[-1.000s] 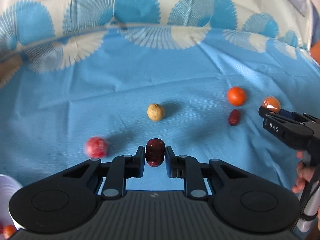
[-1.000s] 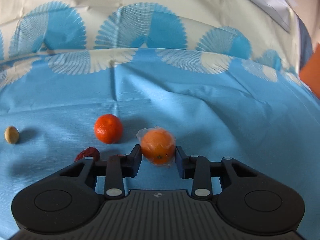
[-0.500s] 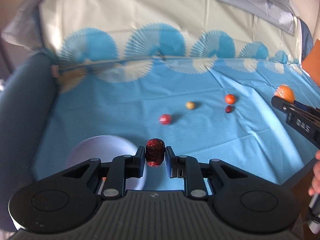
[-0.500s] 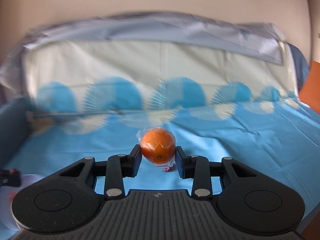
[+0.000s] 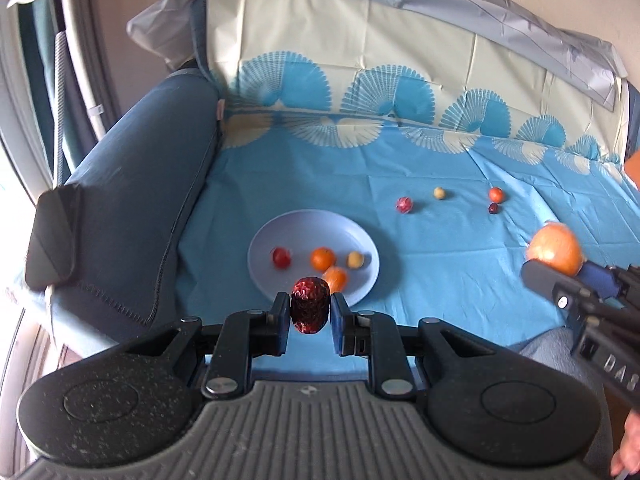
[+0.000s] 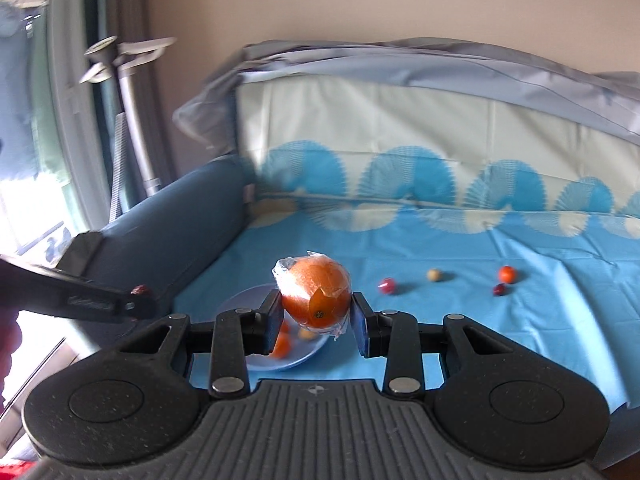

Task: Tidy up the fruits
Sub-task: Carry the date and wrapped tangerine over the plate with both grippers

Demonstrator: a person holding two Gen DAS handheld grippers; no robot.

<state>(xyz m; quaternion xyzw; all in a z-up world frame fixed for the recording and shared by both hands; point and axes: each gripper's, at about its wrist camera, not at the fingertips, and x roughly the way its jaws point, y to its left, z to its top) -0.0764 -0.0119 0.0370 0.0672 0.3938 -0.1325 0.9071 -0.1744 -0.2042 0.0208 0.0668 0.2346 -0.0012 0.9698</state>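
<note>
Mid-delivery: the left gripper clamps a dark red fruit above the plate's near rim, the right gripper clamps a wrapped orange beside it; each next needs lowering and releasing inside.

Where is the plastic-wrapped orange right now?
The plastic-wrapped orange is clamped in the right gripper, above the pale blue round plate; the left wrist view shows it at the right edge.

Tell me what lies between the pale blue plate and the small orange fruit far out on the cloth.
In the left wrist view, between plate and orange fruit: a red fruit and a tan one.
</note>
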